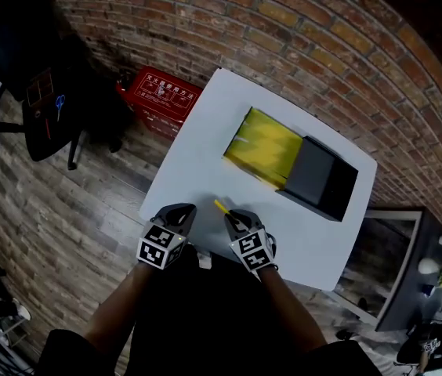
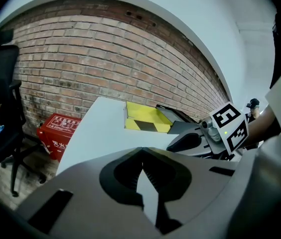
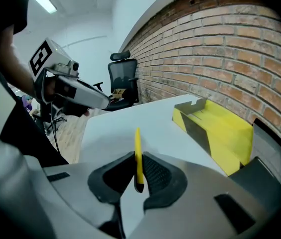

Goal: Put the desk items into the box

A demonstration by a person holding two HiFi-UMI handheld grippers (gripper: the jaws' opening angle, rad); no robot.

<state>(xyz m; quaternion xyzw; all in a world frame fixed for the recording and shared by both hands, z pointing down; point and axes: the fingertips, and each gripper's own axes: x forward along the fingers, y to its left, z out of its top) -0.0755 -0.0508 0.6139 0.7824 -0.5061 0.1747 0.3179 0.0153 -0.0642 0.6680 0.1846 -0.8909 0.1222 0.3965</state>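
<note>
While the yellow pen (image 3: pixel 137 153) is clamped between the jaws of the right gripper (image 3: pixel 138 176), it is held over the near edge of the white table (image 1: pixel 197 163), well apart from the open yellow-and-black box (image 1: pixel 315 175). The jaws of the left gripper (image 2: pixel 141 158) are closed together on nothing. No other loose item is seen on the table, so only this pen is judged to remain. What lies inside the box cannot be told.
</note>
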